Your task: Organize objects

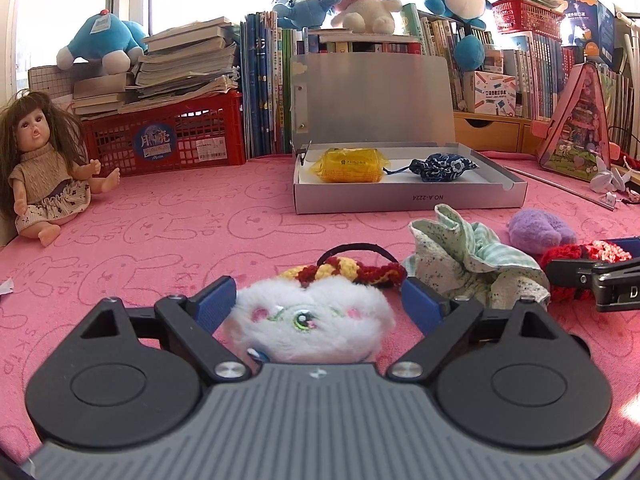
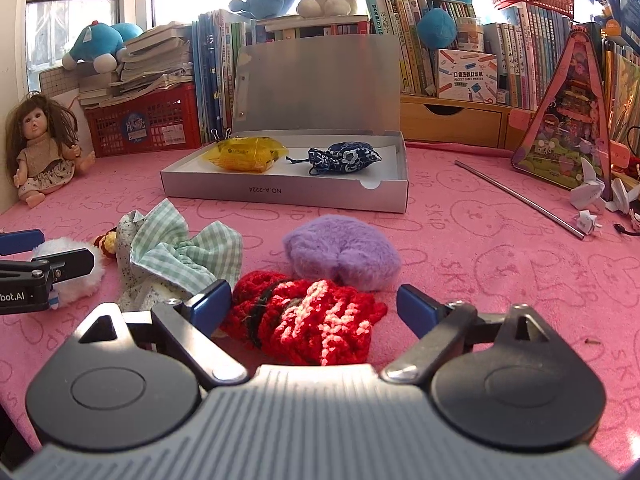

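My left gripper [image 1: 316, 298] is open, with a white fluffy toy [image 1: 312, 326] lying between its blue fingers on the pink cloth. My right gripper [image 2: 314, 300] is open around a red knitted pouch [image 2: 308, 322]. A purple fluffy toy [image 2: 342, 252], a green checked cloth [image 2: 176, 256] and a yellow-and-red knitted hair tie [image 1: 340, 270] lie close by. The open silver box [image 2: 280, 194] stands behind them and holds a yellow packet [image 2: 248, 154] and a blue patterned pouch [image 2: 344, 158]. The right gripper also shows at the right edge of the left wrist view [image 1: 600, 276].
A doll [image 1: 44, 168] sits at the far left by a red crate [image 1: 168, 140] of books. Books and plush toys line the back. A metal rod [image 2: 520, 198], a pink triangular toy house [image 2: 568, 120] and paper figures [image 2: 588, 196] lie at the right.
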`<state>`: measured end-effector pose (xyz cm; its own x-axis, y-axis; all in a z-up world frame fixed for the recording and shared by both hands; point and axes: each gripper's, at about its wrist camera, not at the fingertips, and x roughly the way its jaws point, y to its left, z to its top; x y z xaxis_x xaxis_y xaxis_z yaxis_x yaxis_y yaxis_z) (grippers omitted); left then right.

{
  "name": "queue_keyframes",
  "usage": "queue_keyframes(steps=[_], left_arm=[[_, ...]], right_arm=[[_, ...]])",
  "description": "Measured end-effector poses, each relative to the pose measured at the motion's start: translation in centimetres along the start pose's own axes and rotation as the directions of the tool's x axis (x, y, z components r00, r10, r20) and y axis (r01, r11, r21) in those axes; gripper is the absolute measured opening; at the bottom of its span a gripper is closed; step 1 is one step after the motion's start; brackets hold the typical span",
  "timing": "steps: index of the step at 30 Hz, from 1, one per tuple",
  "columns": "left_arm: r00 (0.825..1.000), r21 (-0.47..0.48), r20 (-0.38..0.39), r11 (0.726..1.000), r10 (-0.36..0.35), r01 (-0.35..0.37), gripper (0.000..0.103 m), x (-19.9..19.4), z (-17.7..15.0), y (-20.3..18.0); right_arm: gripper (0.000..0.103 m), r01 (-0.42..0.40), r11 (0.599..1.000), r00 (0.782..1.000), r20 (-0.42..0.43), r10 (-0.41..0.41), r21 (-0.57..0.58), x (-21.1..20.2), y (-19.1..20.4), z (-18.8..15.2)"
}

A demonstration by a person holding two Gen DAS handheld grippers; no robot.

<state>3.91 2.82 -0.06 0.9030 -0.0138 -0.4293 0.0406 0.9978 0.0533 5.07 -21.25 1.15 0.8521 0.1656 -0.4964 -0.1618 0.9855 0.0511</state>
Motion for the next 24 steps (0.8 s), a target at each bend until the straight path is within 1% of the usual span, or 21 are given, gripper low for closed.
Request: queue_keyframes(steps=[10,17,19,24], left_arm=[[1.0,0.005,-0.007,1.0,0.026,-0.026,0.095,0.8,-0.5,-0.1],[1.0,-0.055,-0.006,0.998,0.016,-0.016,0.095,1.1,-0.3,0.6],[1.0,-0.054,-0.017,0.998,0.025,-0.026,0.095,1.3,-0.3,0.6],[0.999,-0.027,-0.025,0.999,0.022,-0.022,0.095,1.4,-0.5,0.3]], right_arm=[[0.095,-0.007,1.0,1.0,-0.025,0.006,-0.029,0.3,0.6,-0.3],[0.095,0.001,1.0,0.999,-0.037,-0.002,-0.026,-0.5,0.7,-0.4],[0.095,0.002,1.0,0.999,-0.038,-0.003,-0.013,-0.8,0.8,-0.5],[0.095,-0.001,1.0,0.999,-0.05,0.001,0.005,-1.0,0.7,-1.0]])
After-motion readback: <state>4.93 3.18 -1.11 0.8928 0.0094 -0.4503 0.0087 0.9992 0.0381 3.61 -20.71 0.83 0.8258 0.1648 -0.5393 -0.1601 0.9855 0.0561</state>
